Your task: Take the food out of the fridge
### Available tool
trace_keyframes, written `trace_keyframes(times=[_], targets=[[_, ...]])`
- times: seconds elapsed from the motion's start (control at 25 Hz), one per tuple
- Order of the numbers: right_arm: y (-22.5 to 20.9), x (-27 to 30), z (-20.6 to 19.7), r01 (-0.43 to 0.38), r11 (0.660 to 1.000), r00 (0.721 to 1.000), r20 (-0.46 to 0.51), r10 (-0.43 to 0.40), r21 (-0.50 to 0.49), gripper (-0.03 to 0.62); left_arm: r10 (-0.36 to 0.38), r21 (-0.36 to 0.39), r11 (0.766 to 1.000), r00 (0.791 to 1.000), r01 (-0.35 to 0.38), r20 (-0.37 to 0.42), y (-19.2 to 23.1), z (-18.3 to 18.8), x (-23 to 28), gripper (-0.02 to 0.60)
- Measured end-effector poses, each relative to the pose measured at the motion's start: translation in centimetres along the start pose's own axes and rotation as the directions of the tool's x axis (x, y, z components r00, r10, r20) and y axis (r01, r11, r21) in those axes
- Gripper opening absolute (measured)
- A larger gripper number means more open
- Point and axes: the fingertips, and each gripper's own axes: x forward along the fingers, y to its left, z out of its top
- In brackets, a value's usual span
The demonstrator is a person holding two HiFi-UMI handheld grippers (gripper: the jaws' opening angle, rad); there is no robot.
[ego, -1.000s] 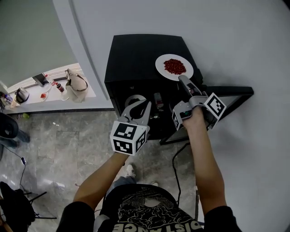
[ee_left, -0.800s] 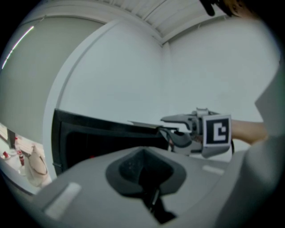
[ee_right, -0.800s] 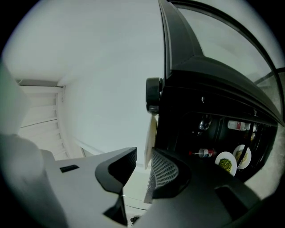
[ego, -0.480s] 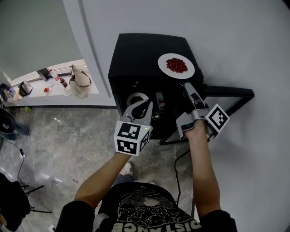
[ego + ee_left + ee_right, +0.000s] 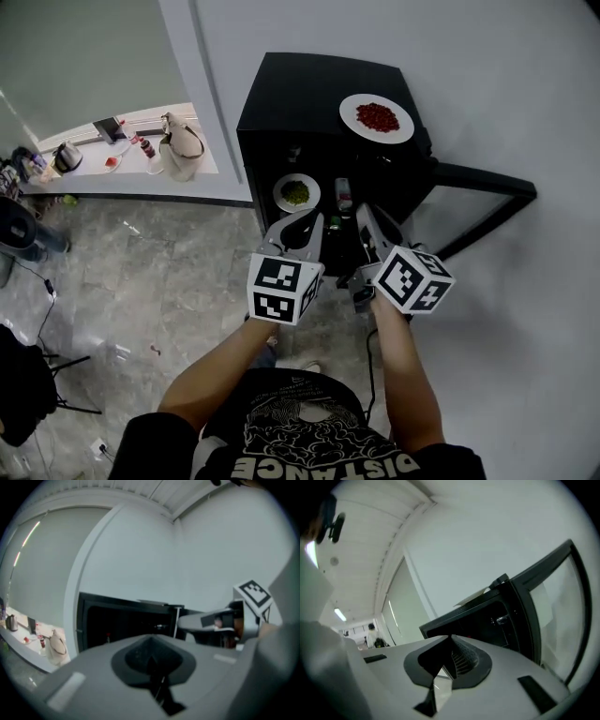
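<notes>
- The left hand-held gripper (image 5: 307, 221) was closed on nothing and pointed at the fridge opening.
- The right hand-held gripper (image 5: 364, 216), just beside it, had just been closing its jaws. They stood almost together, with nothing between them.
- Just beyond both tips, the small white plate of green food (image 5: 296, 193) sat on a shelf inside the black cabinet fridge (image 5: 300, 89), not yet taken out.
- A slim pale bottle-like thing (image 5: 343, 194) stood just to the right of that plate; what it was could not be made out.
- The white plate of red food (image 5: 377, 118) rested on the fridge's top, toward its right side, above the hinge side of the black open door (image 5: 487, 183).
- Likely slip: reaching in with the jaws together would probably push the green plate deeper instead of gripping its rim.
- Likely spill: a pinch on one edge only could let the plate tilt and shed its loose food.
- Likely knock: a careless sweep inside might topple the bottle-like thing, and lifting out too close under the top could jolt the red plate.
</notes>
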Motion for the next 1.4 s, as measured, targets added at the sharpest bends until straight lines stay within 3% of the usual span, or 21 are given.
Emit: trace_keyframes(times=[0.12,0.28,0.6,0.76,0.96,1.12,1.28,1.4], targets=[[1.2,-0.5,-2.1,0.006,0.985,0.998,-0.058,-0.016,-0.171,0.012,0.017,-0.001,1.000,1.000,-0.017,-0.016,-0.6,-1.1,-0.8,0.000],[2.7,-1.0,-4.5,-0.012,0.949,0.995,-0.101,-0.021,-0.316,0.012,0.035,-0.009,0.999,0.999,-0.035,-0.026,-1.1,-2.4,-1.5,0.000],[3.5,-0.8,-7.3,-0.048,0.944,0.990,-0.142,0.001,-0.327,0.012,0.054,-0.022,0.998,0.998,-0.054,-0.029,-0.7,-3.7,-2.1,0.000],[3.0,0.3,-8.9,-0.063,0.977,0.989,-0.144,0.034,-0.205,0.012,0.064,-0.040,0.997,0.998,-0.065,-0.021,0.6,-4.4,-2.2,0.000],[1.9,3.3,-12.8,-0.080,0.996,0.987,-0.136,0.084,0.035,0.012,0.062,-0.054,0.997,0.998,-0.063,-0.016,3.4,-6.2,-1.3,0.000],[0.0,6.4,-15.9,-0.052,0.976,0.990,-0.118,0.078,0.213,0.014,0.058,-0.043,0.997,0.997,-0.060,-0.044,6.0,-8.3,0.2,0.002],[-2.2,9.7,-18.2,-0.017,0.933,0.994,-0.095,0.055,0.359,0.015,0.043,-0.055,0.997,0.998,-0.045,-0.044,8.3,-9.6,0.9,0.002],[-3.7,12.2,-19.8,-0.005,0.894,0.996,-0.081,0.047,0.447,0.071,0.028,-0.065,0.997,0.999,-0.030,-0.042,10.0,-10.2,1.7,0.002]])
